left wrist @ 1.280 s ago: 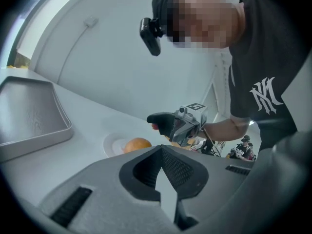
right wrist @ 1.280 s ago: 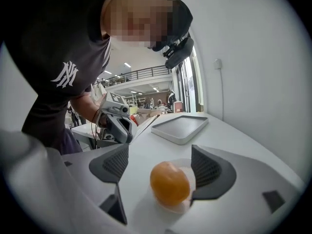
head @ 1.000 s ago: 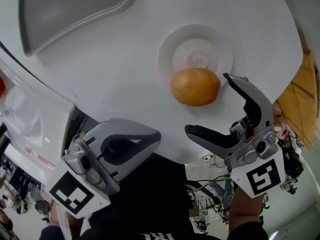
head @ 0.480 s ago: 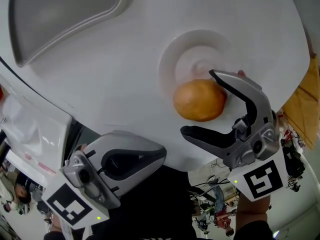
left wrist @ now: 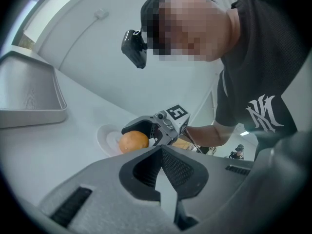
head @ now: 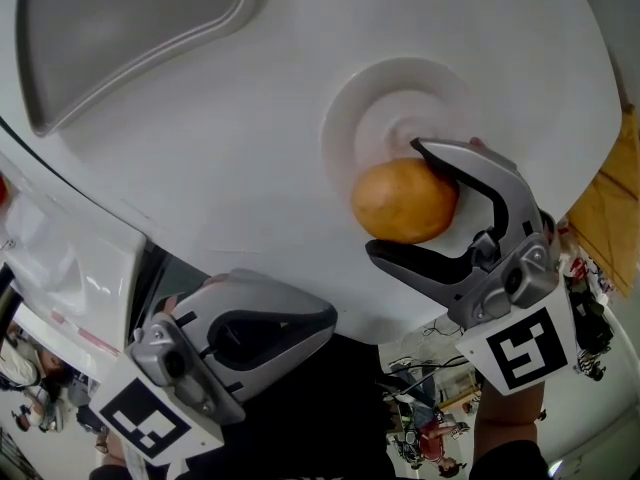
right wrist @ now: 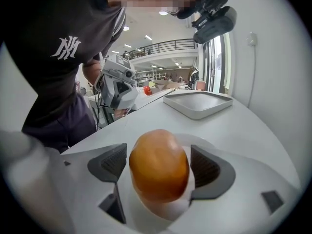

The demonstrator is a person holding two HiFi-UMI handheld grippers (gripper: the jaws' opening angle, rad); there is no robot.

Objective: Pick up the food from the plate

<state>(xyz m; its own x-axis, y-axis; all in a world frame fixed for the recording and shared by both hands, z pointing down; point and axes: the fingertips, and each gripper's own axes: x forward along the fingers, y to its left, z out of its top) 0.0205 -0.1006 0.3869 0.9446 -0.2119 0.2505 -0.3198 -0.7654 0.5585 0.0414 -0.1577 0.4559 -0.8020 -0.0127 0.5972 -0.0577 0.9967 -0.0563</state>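
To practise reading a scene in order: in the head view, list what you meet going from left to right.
grey tray → round orange food → yellow-brown board

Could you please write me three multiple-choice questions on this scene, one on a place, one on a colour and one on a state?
1. Where does the bread roll lie? A. on the grey tray; B. on the small white plate; C. on the floor.
2. What colour is the roll? A. orange-brown; B. green; C. blue.
3. How do the right claw's jaws stand? A. pressed together, empty; B. shut on a spoon; C. apart, one at each side of the roll.
Answers: 1 B, the head view shows the plate under it. 2 A, every view shows that colour. 3 C, the right gripper view shows a gap at each side.
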